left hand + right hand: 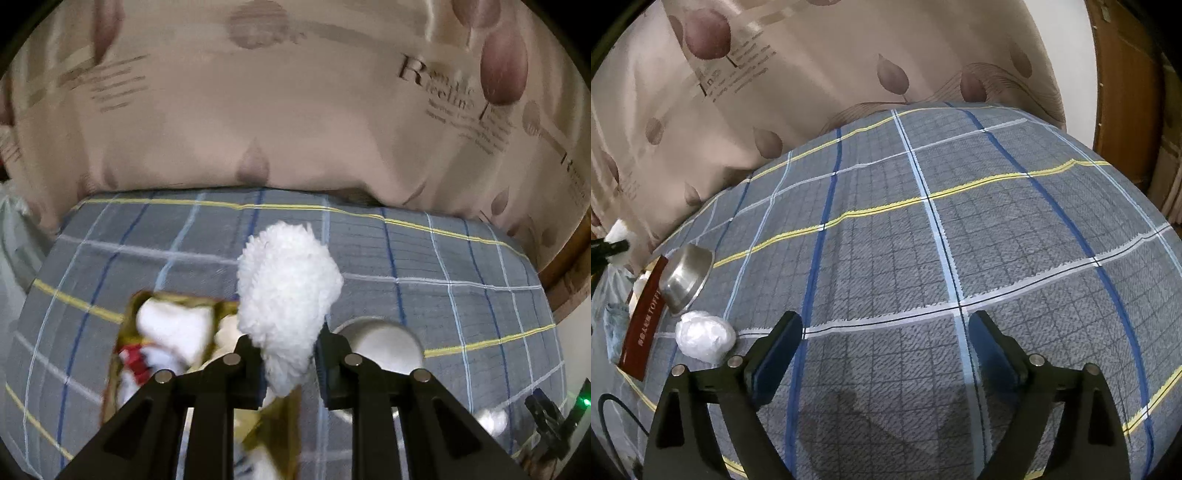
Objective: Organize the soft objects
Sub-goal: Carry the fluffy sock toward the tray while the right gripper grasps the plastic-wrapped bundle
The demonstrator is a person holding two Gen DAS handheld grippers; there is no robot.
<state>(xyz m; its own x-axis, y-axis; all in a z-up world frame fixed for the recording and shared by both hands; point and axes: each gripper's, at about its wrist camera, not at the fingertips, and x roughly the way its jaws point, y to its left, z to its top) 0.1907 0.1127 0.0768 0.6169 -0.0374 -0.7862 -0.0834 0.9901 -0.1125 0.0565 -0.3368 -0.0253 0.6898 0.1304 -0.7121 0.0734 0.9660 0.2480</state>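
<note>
Contents of the gold-lined box point(125, 332) smeared by motion blur, steel bowl point(384, 343) partly hidden behind the left gripper point(286, 363), small white object point(493, 421) unidentifiable, blue cloth point(615, 325) cut off at left edge.

plaid bedspread point(923, 258), leaf-print curtain point(258, 110), wooden door point(1126, 92)
</note>
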